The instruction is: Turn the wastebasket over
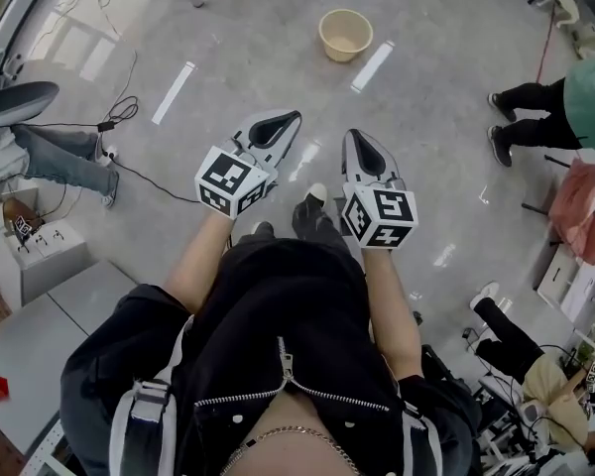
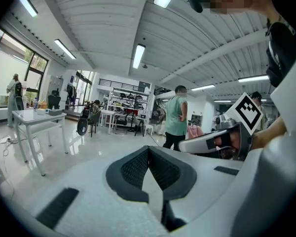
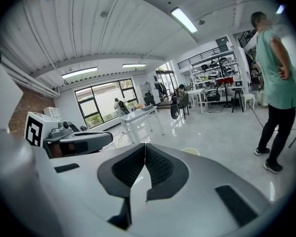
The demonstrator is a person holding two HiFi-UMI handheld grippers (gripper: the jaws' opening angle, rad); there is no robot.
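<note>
A cream wastebasket (image 1: 345, 35) stands upright on the grey floor, its mouth facing up, well ahead of both grippers. Only its rim (image 3: 190, 151) peeks over the right gripper's body in the right gripper view. My left gripper (image 1: 281, 121) is held at waist height, shut, with nothing between its jaws. The right gripper (image 1: 361, 147) is beside it, also shut and empty. In the left gripper view the wastebasket is hidden; the right gripper (image 2: 187, 145) shows there at the right.
A person in a teal top (image 1: 555, 107) stands at the right. Another person's legs (image 1: 64, 152) and cables (image 1: 119, 117) are at the left. A grey table (image 1: 40, 335) sits at lower left, someone seated (image 1: 535, 375) at lower right.
</note>
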